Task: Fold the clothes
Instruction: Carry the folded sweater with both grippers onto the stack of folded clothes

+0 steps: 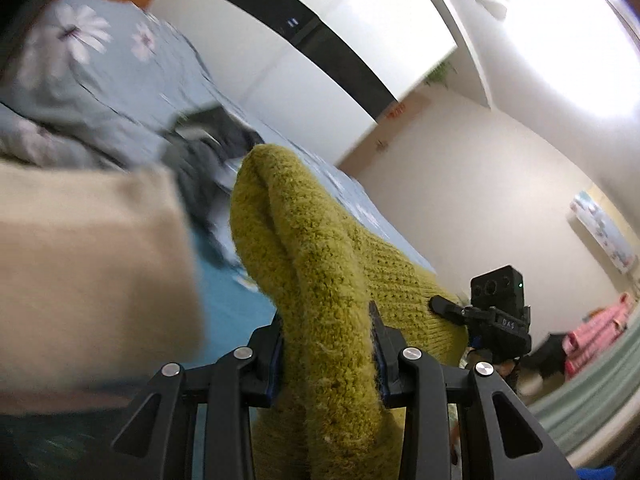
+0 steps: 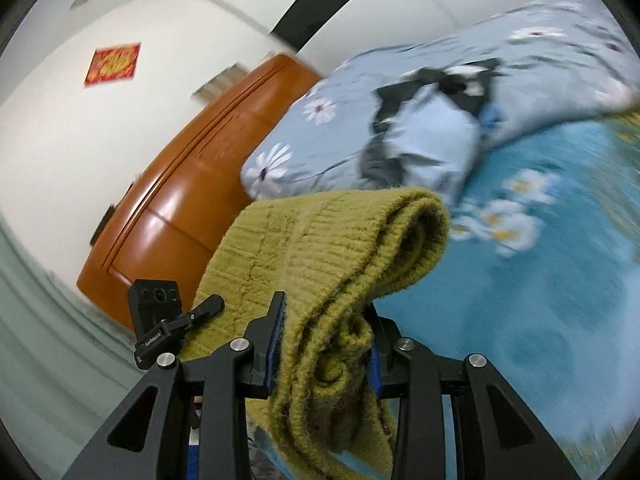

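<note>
Two handheld grippers hold one olive-green knitted sweater (image 1: 320,272) above a bed. The left gripper (image 1: 330,344) has its two black fingers pressed in on a thick roll of the knit, which stands up between them and bulges past the fingertips. The right gripper (image 2: 324,344) is likewise clamped on a bunched, doubled edge of the same sweater, whose ribbed band arches over its fingertips and droops down in loops below. In each wrist view the other gripper's camera block shows at the far end of the stretched knit, so the sweater spans between the two hands, lifted and clear of the bed.

Below lies a blue bedsheet (image 2: 500,280) printed with white daisies, and behind it a pale blue floral quilt (image 2: 320,136) heaped up, with a pile of dark grey and light blue clothes (image 2: 428,136) resting on it. A beige cloth (image 1: 88,264), blurred and very close to the left lens, fills the left of that view; it may be a sleeve, but this cannot be told. An orange-brown wooden headboard (image 2: 180,208) stands against a white wall.

The step in hand appears to be carrying the sweater in the air, with layers already doubled at both grips. This would fit either bringing one half over in a fold or lifting a folded sweater to set it aside. Either way, both grips need to stay firm and level so the heavy knit does not sag or slide out.
</note>
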The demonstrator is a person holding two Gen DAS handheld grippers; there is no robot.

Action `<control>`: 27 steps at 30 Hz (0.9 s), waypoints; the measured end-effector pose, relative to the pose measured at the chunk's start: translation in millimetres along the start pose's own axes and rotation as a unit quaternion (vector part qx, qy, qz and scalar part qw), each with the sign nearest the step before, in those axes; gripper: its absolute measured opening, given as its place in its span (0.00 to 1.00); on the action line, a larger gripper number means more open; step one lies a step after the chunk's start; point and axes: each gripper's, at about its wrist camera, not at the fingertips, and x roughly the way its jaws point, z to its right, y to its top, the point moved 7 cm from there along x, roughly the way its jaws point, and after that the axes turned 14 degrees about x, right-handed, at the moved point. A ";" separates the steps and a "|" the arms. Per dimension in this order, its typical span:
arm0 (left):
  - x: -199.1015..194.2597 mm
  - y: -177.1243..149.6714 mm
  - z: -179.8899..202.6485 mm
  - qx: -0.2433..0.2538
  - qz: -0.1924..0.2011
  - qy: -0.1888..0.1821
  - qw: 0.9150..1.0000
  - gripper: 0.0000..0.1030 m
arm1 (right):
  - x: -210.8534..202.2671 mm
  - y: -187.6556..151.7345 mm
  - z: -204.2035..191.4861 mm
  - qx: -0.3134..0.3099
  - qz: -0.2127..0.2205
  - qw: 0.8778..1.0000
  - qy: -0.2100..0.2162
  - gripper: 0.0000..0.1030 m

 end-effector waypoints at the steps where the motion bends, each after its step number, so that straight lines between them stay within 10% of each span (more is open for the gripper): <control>1: -9.8 5.2 -13.2 -0.001 0.007 0.012 1.000 0.36 | 16.7 4.9 -9.6 -0.006 -0.011 1.000 0.002 0.34; 17: -104.2 19.9 -188.4 -0.075 0.101 0.118 0.985 0.36 | 244.6 45.7 -113.2 -0.051 -0.104 0.993 0.010 0.34; 27: -84.9 -26.7 -263.2 -0.144 0.088 0.137 0.976 0.36 | 312.7 34.3 -30.5 0.006 -0.121 0.990 -0.072 0.36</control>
